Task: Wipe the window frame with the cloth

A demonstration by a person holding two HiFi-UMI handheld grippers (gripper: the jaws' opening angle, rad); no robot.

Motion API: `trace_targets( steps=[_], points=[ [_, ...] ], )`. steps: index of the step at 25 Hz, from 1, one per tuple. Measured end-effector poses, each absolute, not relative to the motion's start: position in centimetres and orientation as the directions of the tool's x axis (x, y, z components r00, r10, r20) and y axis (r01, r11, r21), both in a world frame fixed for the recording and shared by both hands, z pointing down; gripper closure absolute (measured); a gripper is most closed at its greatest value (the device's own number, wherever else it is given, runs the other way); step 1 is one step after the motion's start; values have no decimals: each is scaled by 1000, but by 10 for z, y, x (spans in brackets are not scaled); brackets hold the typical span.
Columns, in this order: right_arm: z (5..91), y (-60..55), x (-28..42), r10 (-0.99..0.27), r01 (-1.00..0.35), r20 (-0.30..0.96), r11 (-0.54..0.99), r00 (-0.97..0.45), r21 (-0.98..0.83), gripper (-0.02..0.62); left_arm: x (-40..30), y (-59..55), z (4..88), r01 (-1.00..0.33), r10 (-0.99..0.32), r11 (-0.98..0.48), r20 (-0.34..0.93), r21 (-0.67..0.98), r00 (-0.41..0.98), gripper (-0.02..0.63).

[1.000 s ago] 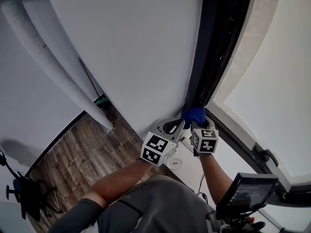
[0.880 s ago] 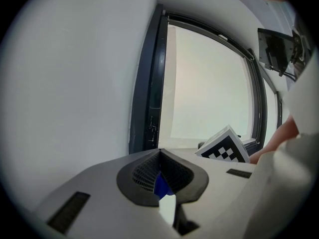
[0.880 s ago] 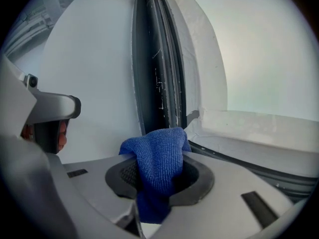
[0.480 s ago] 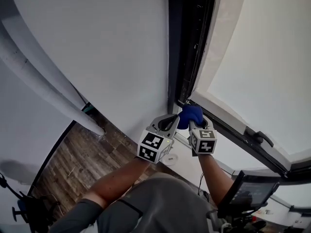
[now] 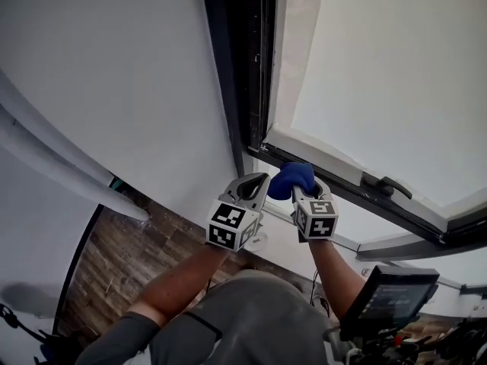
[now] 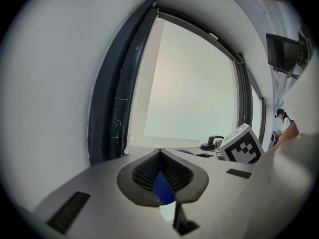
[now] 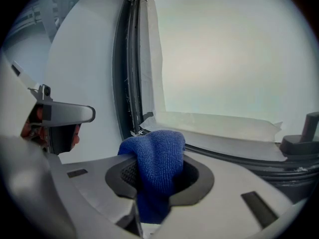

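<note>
My right gripper is shut on a blue cloth, which bulges out past its jaws. The cloth sits just below the lower left corner of the dark window frame, against the bottom rail. In the right gripper view the frame's upright rises right behind the cloth. My left gripper hangs close on the cloth's left with its tips together. A sliver of blue shows in the gap behind those tips. The pane is whitish.
A window handle sits on the bottom rail to the right. The white wall lies left of the frame, with a white pipe across it. Wooden floor is far below. A dark screen is at the lower right.
The head view has swung, so the frame stands more upright and more pane shows. Both grippers stay together at the frame's lower corner, with the cloth still in the right one.
</note>
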State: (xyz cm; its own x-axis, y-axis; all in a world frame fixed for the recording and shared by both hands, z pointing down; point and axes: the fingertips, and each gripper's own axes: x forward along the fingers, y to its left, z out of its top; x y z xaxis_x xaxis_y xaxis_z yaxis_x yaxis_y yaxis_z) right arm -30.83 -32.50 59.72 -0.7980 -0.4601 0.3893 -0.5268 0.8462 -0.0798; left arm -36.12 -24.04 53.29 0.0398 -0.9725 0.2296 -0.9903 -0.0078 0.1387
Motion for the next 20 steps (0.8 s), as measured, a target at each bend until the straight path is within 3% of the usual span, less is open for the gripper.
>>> trace_targets(
  steps=[20],
  points=[
    [590,-367,-177,-582,-662,385,741,-716,-110,472,-253,-298,526,-978,-953,-159,237,137,188,597]
  ],
)
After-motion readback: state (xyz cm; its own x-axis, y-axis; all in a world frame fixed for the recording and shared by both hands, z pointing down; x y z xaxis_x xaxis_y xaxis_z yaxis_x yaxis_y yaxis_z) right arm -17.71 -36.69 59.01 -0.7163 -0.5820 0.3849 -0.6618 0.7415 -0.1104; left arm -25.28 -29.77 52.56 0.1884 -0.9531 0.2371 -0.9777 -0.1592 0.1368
